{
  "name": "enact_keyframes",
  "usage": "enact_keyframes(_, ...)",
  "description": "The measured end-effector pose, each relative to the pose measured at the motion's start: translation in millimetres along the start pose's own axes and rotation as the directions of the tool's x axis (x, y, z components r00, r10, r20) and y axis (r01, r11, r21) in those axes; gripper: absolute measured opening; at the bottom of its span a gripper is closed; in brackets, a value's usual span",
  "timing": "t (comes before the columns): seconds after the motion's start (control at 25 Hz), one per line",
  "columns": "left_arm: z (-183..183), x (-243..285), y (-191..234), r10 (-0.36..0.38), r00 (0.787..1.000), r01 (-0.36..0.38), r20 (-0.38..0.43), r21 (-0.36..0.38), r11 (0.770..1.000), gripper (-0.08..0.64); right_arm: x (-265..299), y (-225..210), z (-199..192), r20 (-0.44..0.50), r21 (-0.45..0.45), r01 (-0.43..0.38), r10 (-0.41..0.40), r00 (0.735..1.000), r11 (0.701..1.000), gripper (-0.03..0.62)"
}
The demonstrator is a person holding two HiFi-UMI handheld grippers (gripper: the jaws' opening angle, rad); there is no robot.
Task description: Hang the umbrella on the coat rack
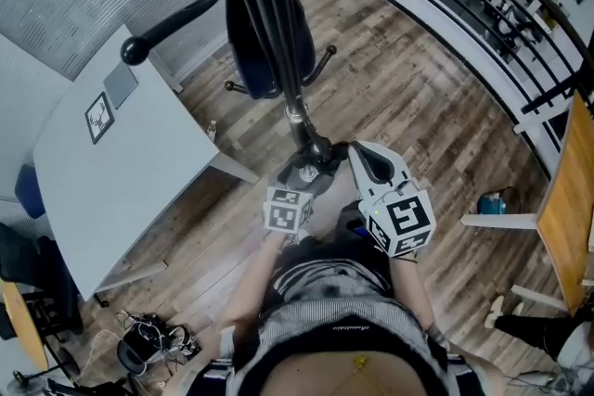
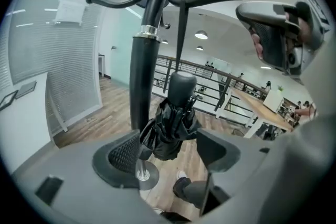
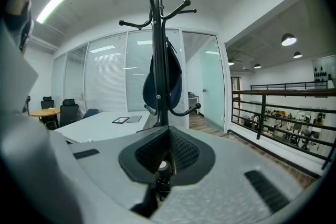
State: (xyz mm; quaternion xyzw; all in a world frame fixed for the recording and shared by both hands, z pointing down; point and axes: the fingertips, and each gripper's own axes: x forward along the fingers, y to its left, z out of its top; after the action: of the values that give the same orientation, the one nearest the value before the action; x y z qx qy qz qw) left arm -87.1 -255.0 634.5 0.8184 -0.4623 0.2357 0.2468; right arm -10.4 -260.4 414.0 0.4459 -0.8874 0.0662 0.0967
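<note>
Wood floor (image 2: pixel 79 120) below, umbrella (image 2: pixel 172 120) hangs between left hand-held gripper (image 2: pixel 168 140) jaws.

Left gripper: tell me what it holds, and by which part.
Nothing: the left gripper stands open around the hanging umbrella, without pressing on it.

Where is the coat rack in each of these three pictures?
Head view: the coat rack runs from top centre down to the picture's middle.
Left gripper view: the coat rack pole rises left of centre, beside the folded umbrella.
Right gripper view: the coat rack stands upright at centre, above the jaws.
Shared landmark: the white table, left of the rack in all three.
</note>
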Motion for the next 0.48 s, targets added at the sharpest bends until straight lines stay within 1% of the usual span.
enact_keyframes(0.12,13,-7,-4,0.007,0.999,-0.008,0.04,0.024,1.0,0.308,0,1,-1,0.0,-0.002,-0.004,0.004,1.0,1.0,0.003)
enact_keyframes(0.24,23,-13,-6,0.0,0.998,0.0,0.069,0.011,1.0,0.308,1,1,-1,0.0,-0.001,-0.006,0.006,1.0,1.0,0.003)
enact_keyframes(0.48,31,-19,-6,0.001,0.996,-0.002,0.092,0.007,1.0,0.31,2,4,-1,-0.001,-0.002,-0.019,0.019,1.0,1.0,0.003)
